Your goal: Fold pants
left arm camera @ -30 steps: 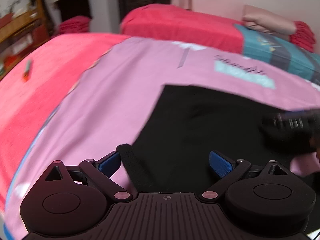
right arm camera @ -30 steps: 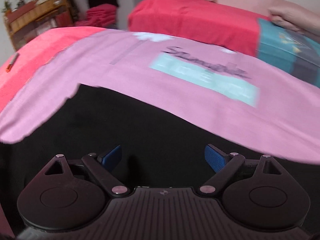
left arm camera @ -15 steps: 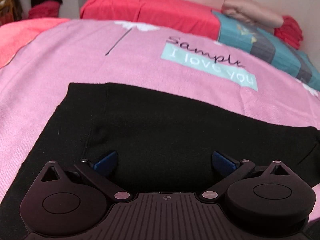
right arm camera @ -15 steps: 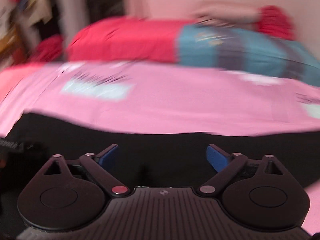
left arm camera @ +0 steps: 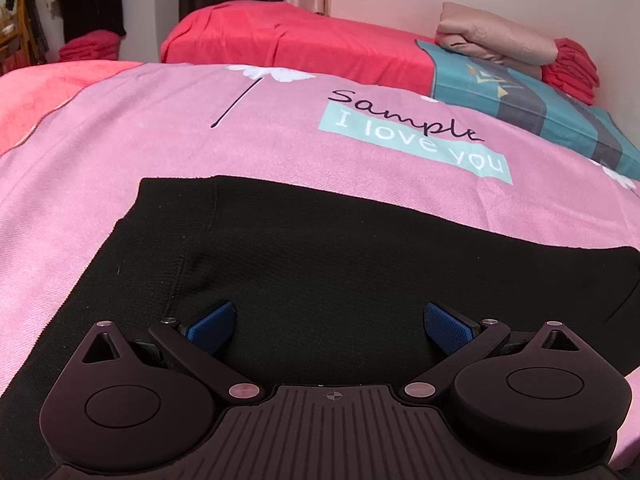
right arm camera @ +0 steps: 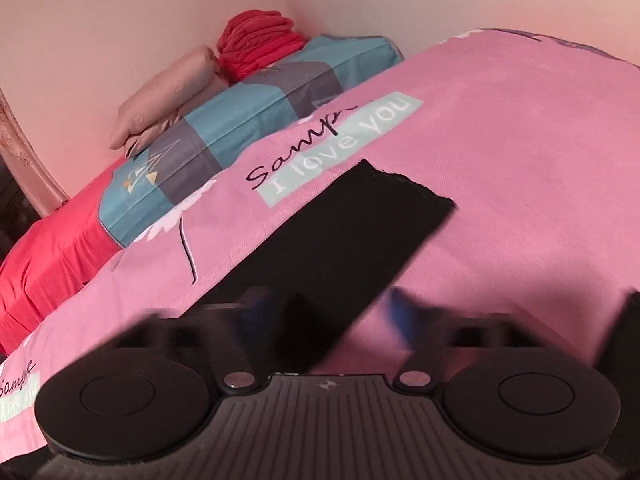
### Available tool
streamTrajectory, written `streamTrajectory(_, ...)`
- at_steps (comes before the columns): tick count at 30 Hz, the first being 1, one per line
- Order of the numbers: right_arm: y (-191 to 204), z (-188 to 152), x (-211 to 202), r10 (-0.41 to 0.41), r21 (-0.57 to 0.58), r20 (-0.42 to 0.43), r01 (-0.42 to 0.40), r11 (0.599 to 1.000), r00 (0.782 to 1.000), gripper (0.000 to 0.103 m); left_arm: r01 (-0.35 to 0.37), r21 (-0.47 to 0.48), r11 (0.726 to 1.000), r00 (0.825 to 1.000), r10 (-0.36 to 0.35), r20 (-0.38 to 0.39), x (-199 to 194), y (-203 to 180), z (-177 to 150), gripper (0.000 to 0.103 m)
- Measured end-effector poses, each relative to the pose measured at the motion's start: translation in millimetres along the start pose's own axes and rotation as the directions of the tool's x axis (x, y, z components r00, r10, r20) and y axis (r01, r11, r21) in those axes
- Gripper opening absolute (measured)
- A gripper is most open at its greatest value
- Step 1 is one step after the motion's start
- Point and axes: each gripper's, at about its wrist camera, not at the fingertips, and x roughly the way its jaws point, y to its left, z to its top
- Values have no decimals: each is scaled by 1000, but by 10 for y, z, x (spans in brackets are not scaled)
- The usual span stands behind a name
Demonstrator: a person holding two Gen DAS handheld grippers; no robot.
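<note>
On the bed, the black pants [left arm camera: 360, 280] lie flat across the pink blanket [left arm camera: 200, 152], just below its printed "Sample I love you" label [left arm camera: 416, 140]. Left tongs [left arm camera: 328, 326] sit low over the dark fabric with both blue pads spread wide apart, gripping nothing. Right tongs [right arm camera: 328, 312] appear heavily blurred in the right wrist view; whether they are apart or together cannot be determined. One pant leg [right arm camera: 352, 232] extends away from them across the blanket. A teal-and-grey pillow [right arm camera: 240, 120], a folded beige cloth [right arm camera: 168, 104] and a red bundle [right arm camera: 260, 44] rest against the wall.
</note>
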Motion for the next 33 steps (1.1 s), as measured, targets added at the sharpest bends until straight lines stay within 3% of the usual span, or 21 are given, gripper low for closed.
streamTrajectory(2,-38,56,56,-26,0,19,26,1000,999,15,-4,5,1000,1000,4,0,3,-12,-1,103)
streamTrajectory(3,-30,88,36,-31,-21,21,31,999,999,12,-3,4,1000,1000,3,1,3,-13,-2,103)
streamTrajectory(5,-108,130,-40,-86,-24,78,89,996,993,7,0,-2,1000,1000,0,4,2,-3,-7,103)
streamTrajectory(8,-274,136,-25,-180,-9,77,182,983,981,2,0,-2,1000,1000,0,7,-3,0,-14,103)
streamTrajectory(10,-323,159,-88,-182,-19,80,184,983,980,2,1,-4,1000,1000,-1,9,-7,5,-17,103)
streamTrajectory(12,-307,163,-252,-222,-1,122,223,975,968,9,3,-6,1000,1000,-3,10,-11,9,-19,103)
streamTrajectory(13,-263,143,-340,-189,-16,135,192,981,973,10,2,-6,1000,1000,-2,10,-13,8,-19,103)
streamTrajectory(14,-193,114,-397,-147,-48,122,154,987,981,22,1,-4,1000,1000,-1,9,-13,6,-18,103)
streamTrajectory(15,-81,78,-422,-95,-96,92,103,990,991,48,0,-2,1000,1000,0,7,-13,4,-14,103)
streamTrajectory(17,176,-65,-452,14,-219,22,-9,976,1000,74,-1,4,1000,1000,1,-3,-18,0,2,103)
streamTrajectory(18,308,-154,-450,53,-283,-15,-55,958,998,79,-4,7,1000,1000,4,-13,-27,-1,18,103)
streamTrajectory(21,572,-383,-203,67,-419,-215,-154,895,974,83,3,-12,1000,999,-3,-46,-157,76,39,103)
streamTrajectory(23,635,-432,-206,-38,-480,-107,-18,877,994,82,17,-33,999,999,-18,-34,-335,202,-9,103)
streamTrajectory(25,528,-329,-265,-140,-378,-37,116,919,989,81,14,-42,999,1000,-14,2,-532,336,-84,103)
streamTrajectory(26,463,-285,-330,-147,-312,-18,134,940,989,81,4,-42,999,1000,-4,13,-608,396,-123,103)
streamTrajectory(29,487,-323,-543,-37,-279,-52,21,960,998,81,-58,-32,998,998,58,7,-733,556,-270,103)
streamTrajectory(31,707,-521,-696,69,-353,-123,-109,929,990,81,-105,-23,994,994,105,-17,-743,644,-396,103)
streamTrajectory(33,993,-750,-834,183,-419,-224,-264,869,957,81,-127,-13,992,992,127,-6,-777,728,-530,103)
